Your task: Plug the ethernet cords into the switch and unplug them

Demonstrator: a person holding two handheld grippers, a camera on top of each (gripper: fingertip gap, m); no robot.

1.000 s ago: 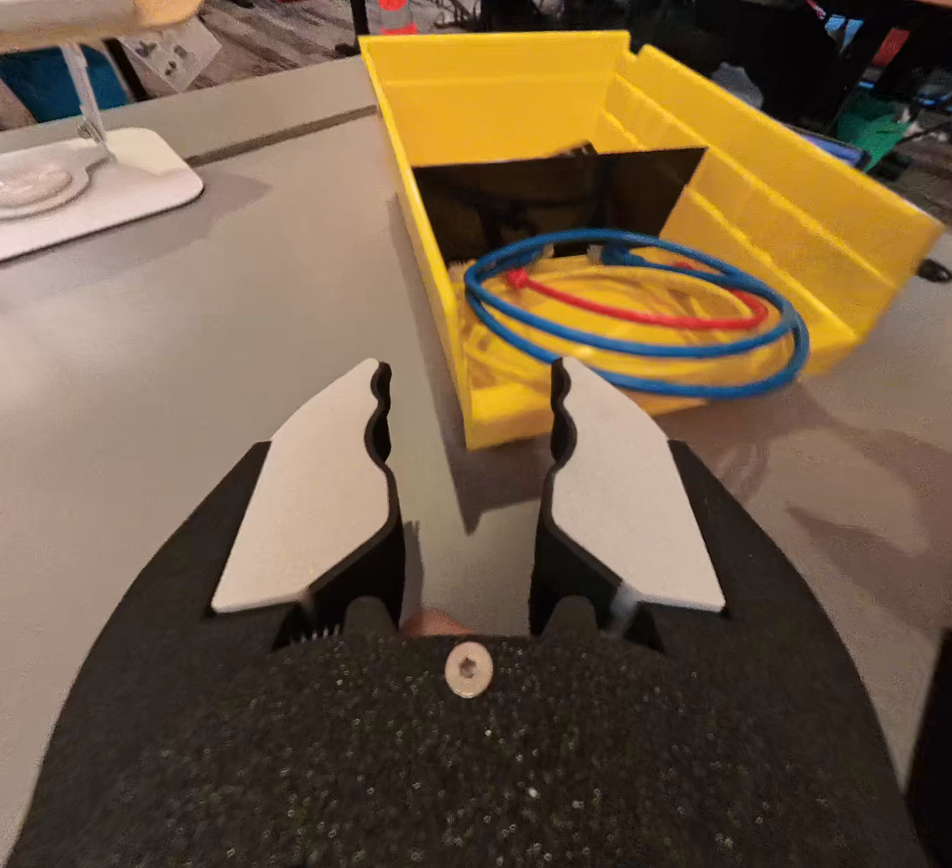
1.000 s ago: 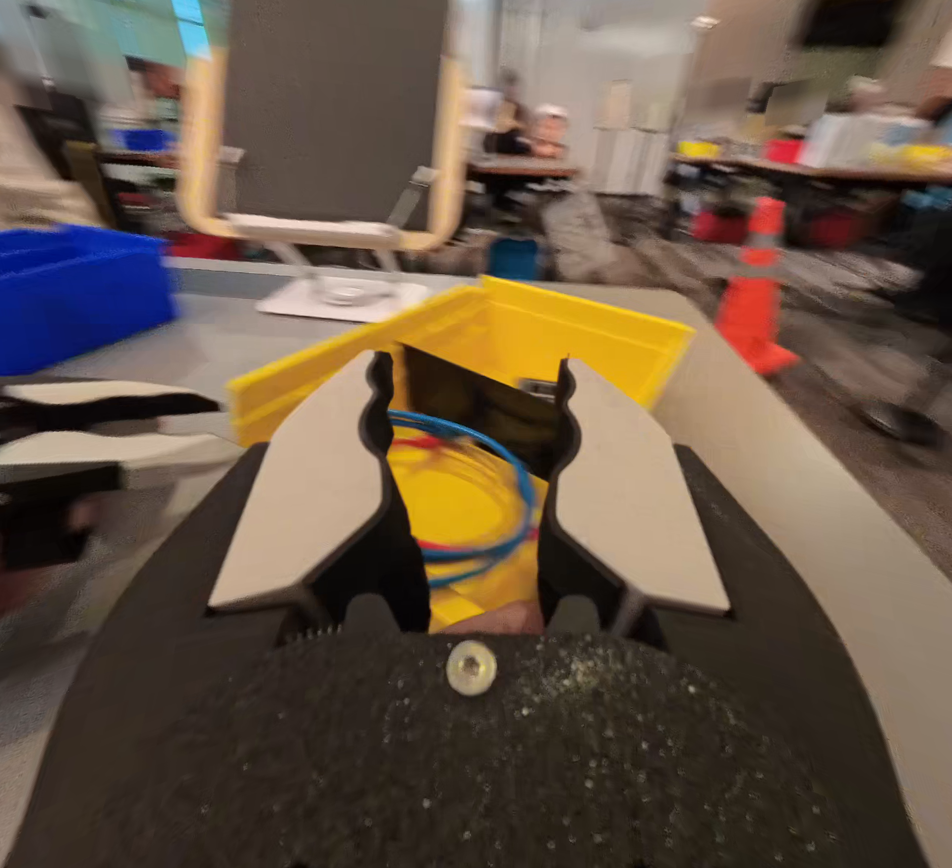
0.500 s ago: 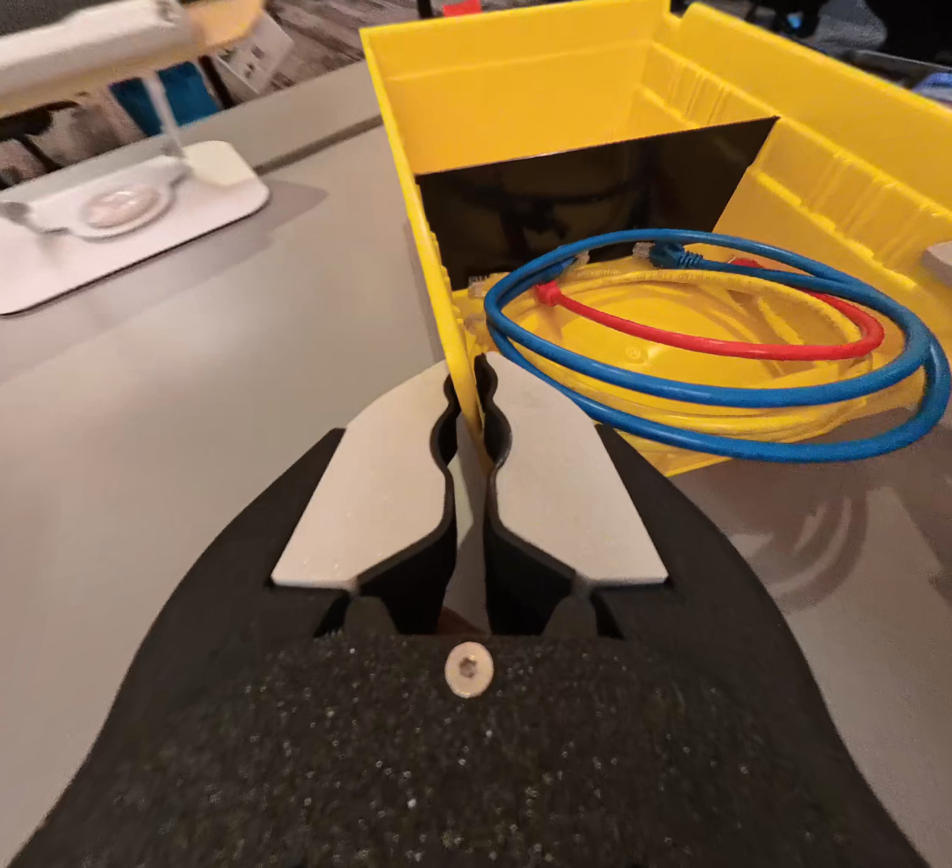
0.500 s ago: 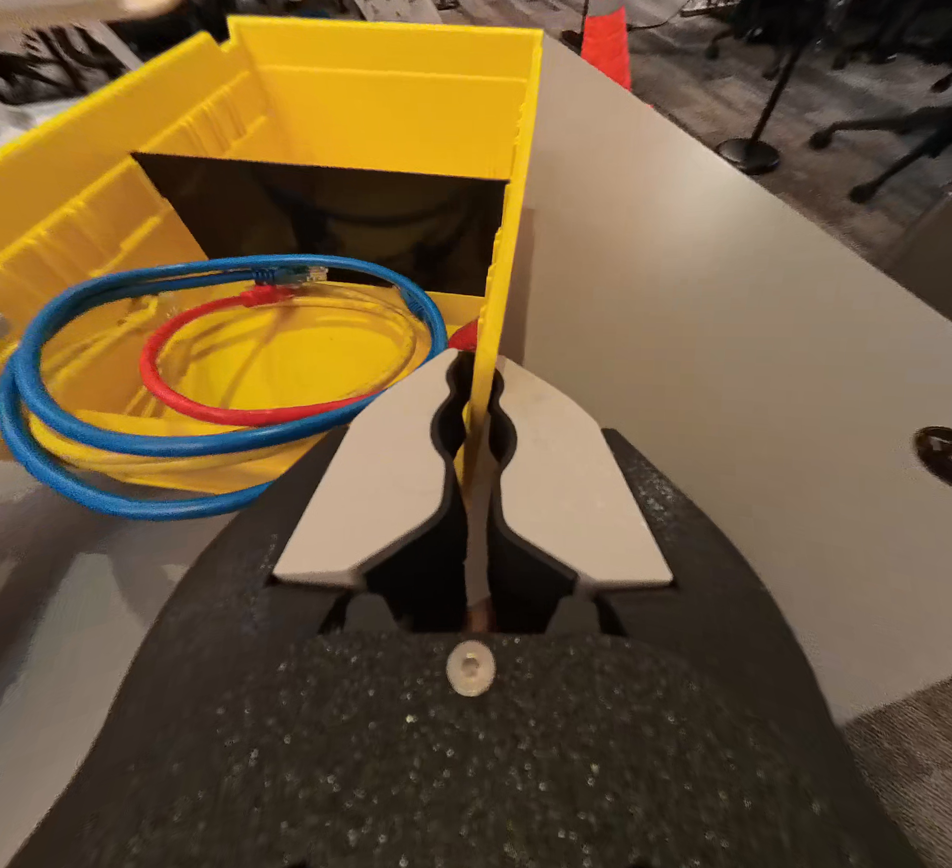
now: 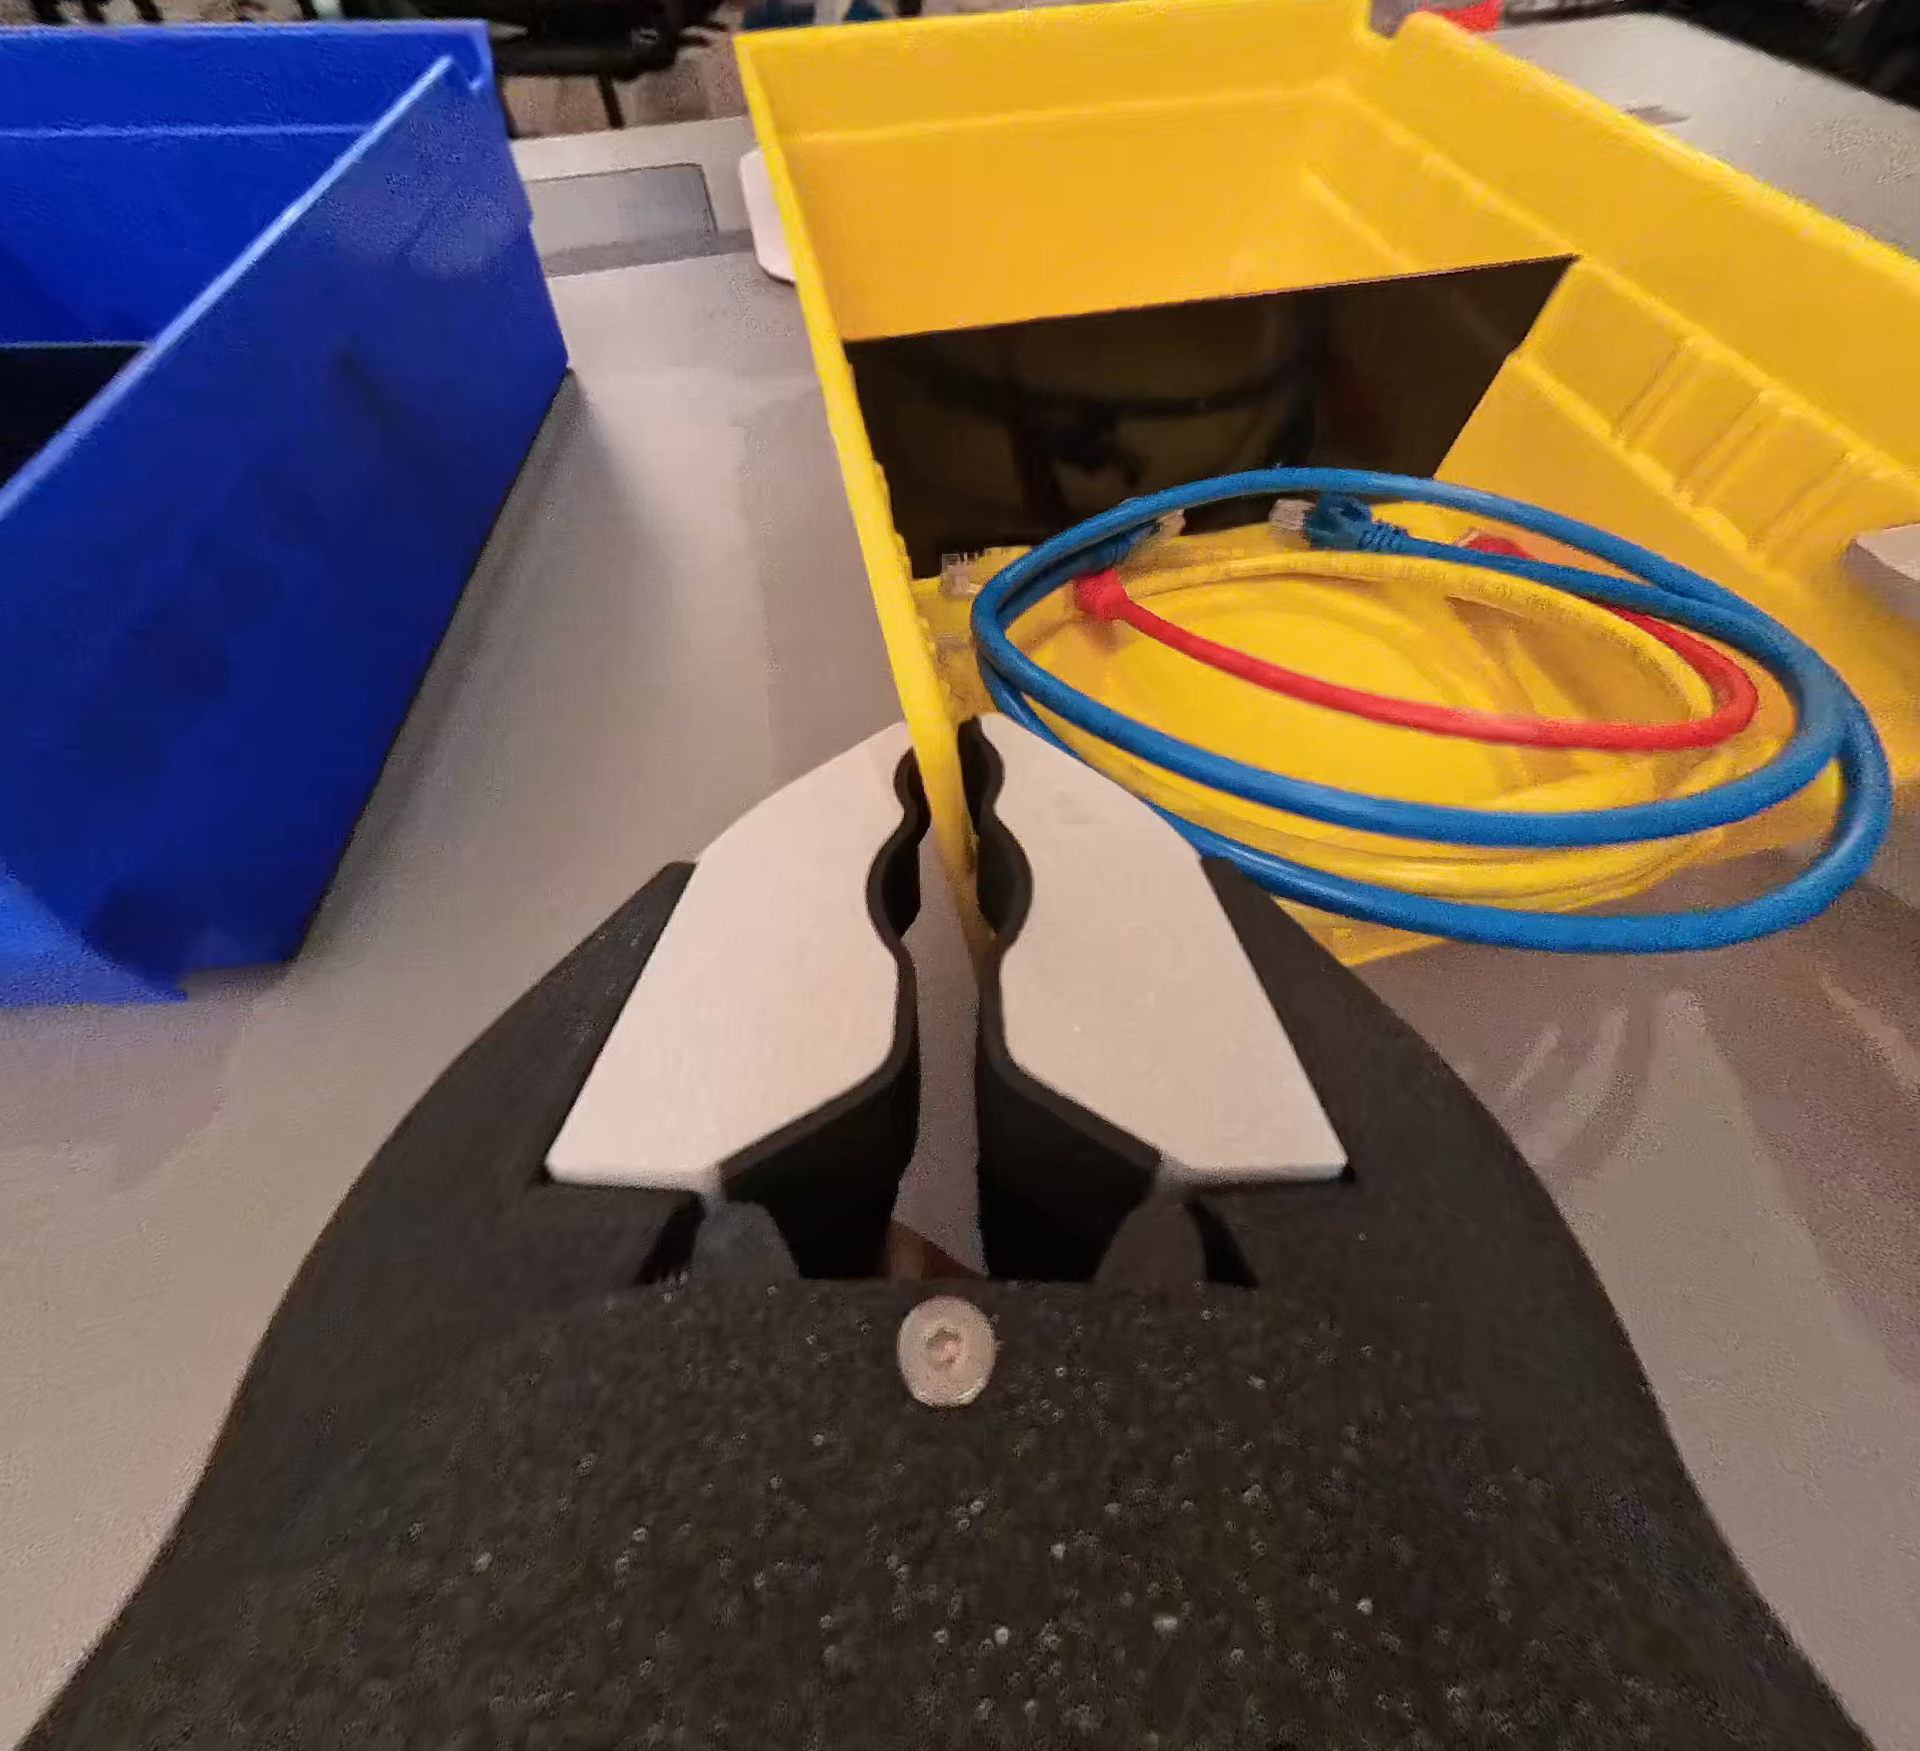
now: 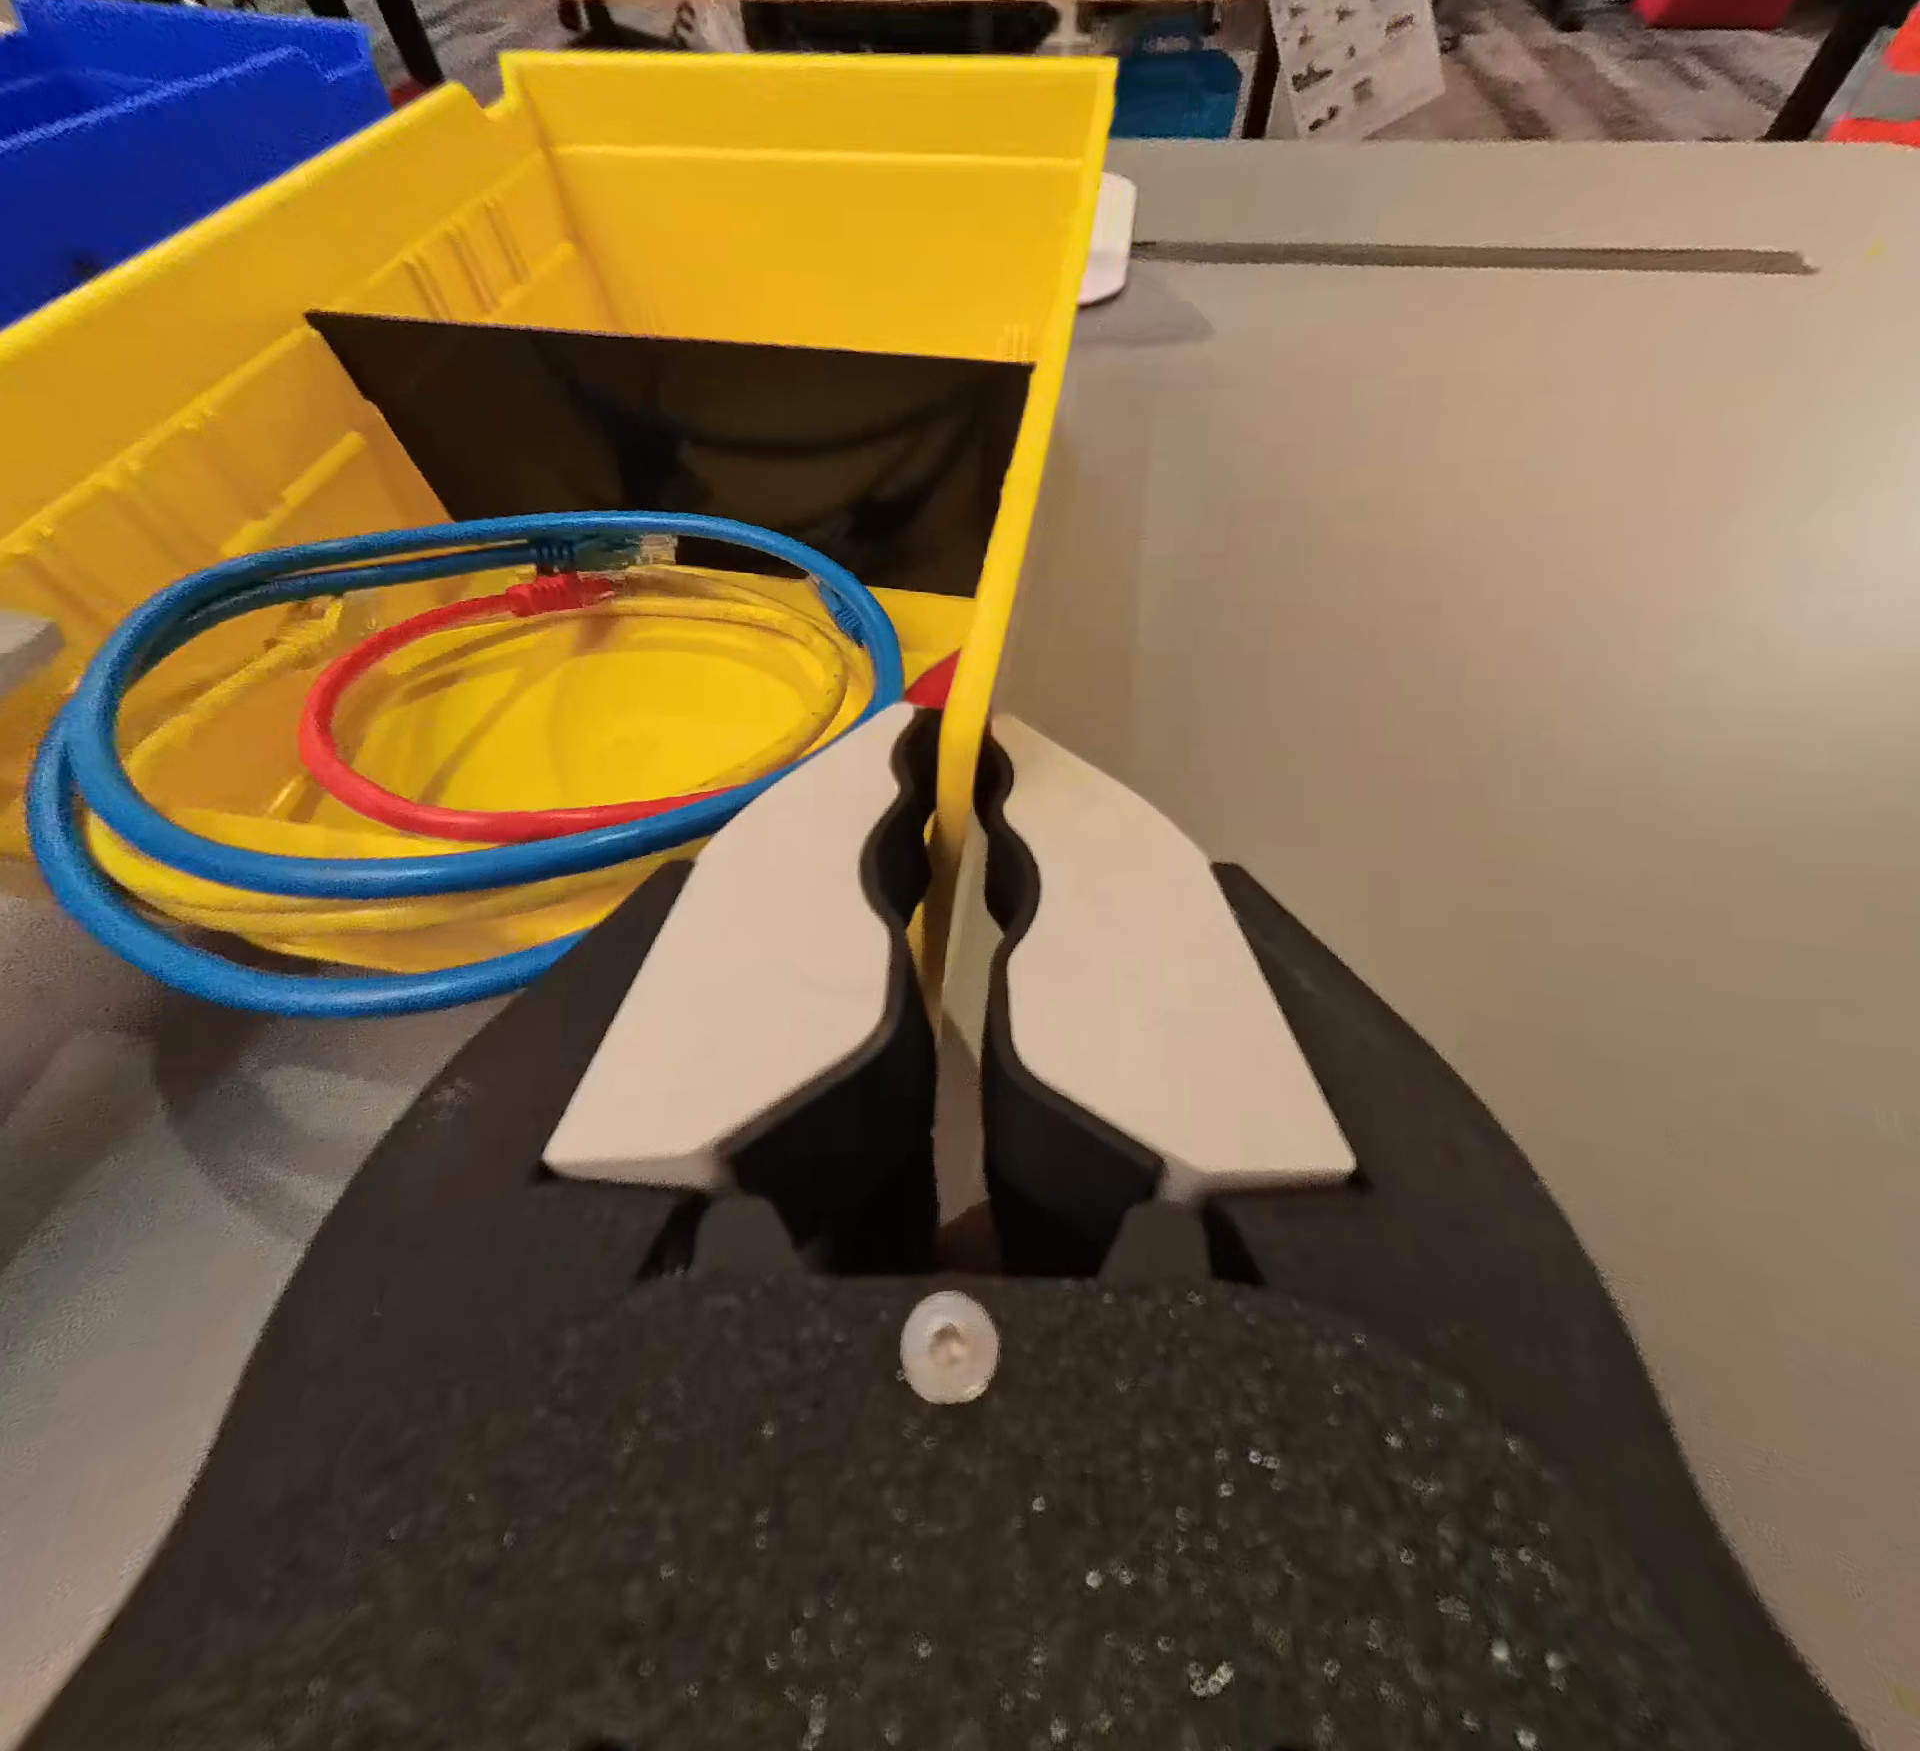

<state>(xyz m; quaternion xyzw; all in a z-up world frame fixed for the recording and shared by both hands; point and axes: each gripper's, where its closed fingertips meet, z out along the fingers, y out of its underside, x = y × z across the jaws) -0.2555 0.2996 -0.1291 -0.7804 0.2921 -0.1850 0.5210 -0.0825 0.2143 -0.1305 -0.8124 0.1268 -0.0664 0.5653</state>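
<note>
- left gripper [image 5: 943, 771] pinches the yellow bin's [image 5: 1039, 174] left wall
- right gripper [image 6: 951, 766] pinches its right wall
- blue cord [image 5: 1455, 828], red cord [image 5: 1403, 709] coiled inside

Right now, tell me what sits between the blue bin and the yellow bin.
Only bare grey table lies between the blue bin and the yellow bin; the left wrist view shows it.

Coiled blue cord [image 5: 1434, 828], red cord [image 5: 1455, 709] and yellow cord [image 5: 1351, 579] lie in the yellow bin [image 5: 1039, 174]. They sit right of the left gripper [image 5: 948, 756]. The blue loop overhangs the bin's front lip.
</note>
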